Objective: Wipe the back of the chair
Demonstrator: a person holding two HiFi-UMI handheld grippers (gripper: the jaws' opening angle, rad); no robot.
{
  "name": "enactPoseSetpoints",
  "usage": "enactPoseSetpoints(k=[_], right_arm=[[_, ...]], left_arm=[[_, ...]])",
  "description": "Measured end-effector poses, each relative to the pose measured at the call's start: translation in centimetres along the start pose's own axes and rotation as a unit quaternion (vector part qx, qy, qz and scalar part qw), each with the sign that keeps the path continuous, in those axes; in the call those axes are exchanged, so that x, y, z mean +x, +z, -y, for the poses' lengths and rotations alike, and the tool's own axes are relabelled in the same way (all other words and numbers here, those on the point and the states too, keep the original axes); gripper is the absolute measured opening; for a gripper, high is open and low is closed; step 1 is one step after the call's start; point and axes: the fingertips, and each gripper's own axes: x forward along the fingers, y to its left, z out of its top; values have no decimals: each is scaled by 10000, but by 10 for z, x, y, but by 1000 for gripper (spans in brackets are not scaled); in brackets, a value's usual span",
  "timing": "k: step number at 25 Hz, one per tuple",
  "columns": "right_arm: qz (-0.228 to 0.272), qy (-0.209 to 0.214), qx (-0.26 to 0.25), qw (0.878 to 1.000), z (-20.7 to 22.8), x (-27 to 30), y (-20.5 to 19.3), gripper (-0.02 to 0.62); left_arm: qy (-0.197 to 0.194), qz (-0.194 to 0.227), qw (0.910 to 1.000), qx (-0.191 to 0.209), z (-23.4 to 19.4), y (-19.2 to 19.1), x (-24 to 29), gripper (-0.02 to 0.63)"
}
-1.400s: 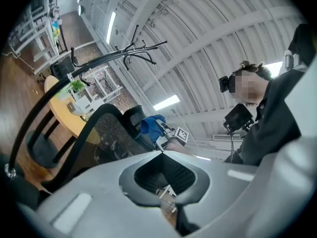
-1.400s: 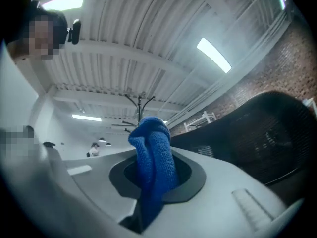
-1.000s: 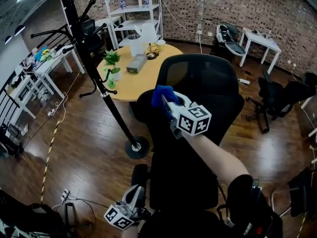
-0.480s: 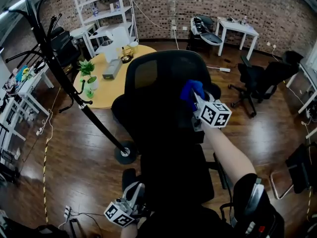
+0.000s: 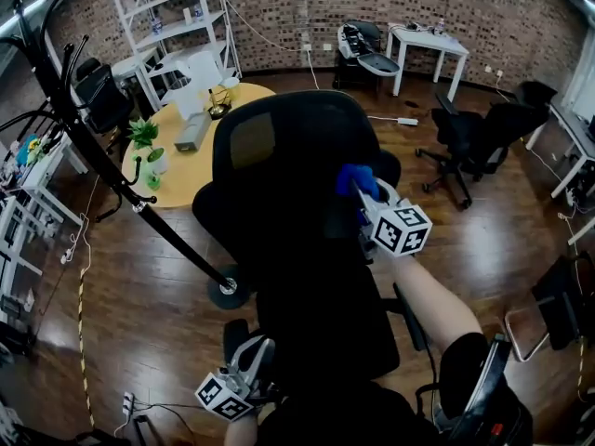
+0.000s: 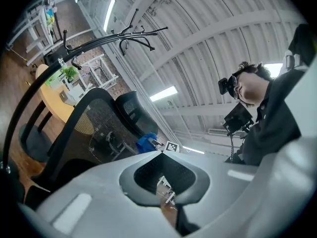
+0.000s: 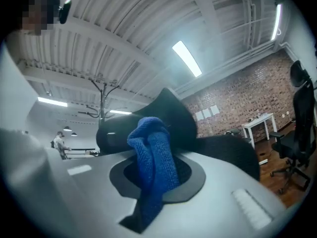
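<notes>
A black office chair with a mesh back (image 5: 279,165) stands in front of me, its back turned toward me. My right gripper (image 5: 364,193) is shut on a blue cloth (image 5: 356,178), which rests against the right side of the chair back. The right gripper view shows the blue cloth (image 7: 151,162) pinched between the jaws, with the chair's dark back (image 7: 163,118) just beyond. My left gripper (image 5: 253,372) hangs low behind the chair's lower back, shut with nothing in it. From the left gripper view the chair back (image 6: 84,128) and the blue cloth (image 6: 147,143) appear from below.
A black coat stand (image 5: 102,156) leans at the left, its round base (image 5: 226,293) near the chair. A round yellow table (image 5: 181,161) with a plant and small items lies beyond. Other black chairs (image 5: 465,137) and a white table (image 5: 426,45) stand at the right.
My right gripper with the blue cloth has swept from the left side of the chair back over to its right side. The left gripper has stayed low.
</notes>
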Motion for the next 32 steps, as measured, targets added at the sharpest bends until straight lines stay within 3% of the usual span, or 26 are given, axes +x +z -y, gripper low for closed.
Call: enactPoseSetpoints(k=[5, 10, 12, 15, 20, 24, 28, 32], right_arm=[[-571, 1161, 184, 9914, -109, 45, -66, 38], [-817, 2418, 480, 9657, -228, 93, -101, 38], [-919, 2656, 582, 9579, -259, 113, -110, 38], [-1083, 2672, 941, 9529, -282, 144, -119, 38], [-1135, 2391, 910, 9600, -261, 173, -119, 38], [-1041, 2315, 491, 9660, -224, 159, -107, 38], [-756, 1677, 586, 9812, -148, 131, -93, 38], [-411, 830, 576, 9940, -41, 84, -66, 38]], left_arm=[[408, 217, 9989, 44, -6, 9, -27, -11], [906, 532, 9944, 141, -11, 25, -64, -11], [1106, 667, 9914, 196, -11, 30, -78, -11], [1399, 833, 9862, 300, -10, 38, -100, -11], [1597, 893, 9824, 370, -8, 44, -115, -11], [1413, 730, 9866, 363, -13, 46, -103, -11], [1044, 439, 9932, 282, -16, 40, -72, -11], [546, 19, 9983, 187, -19, 26, -31, -11]])
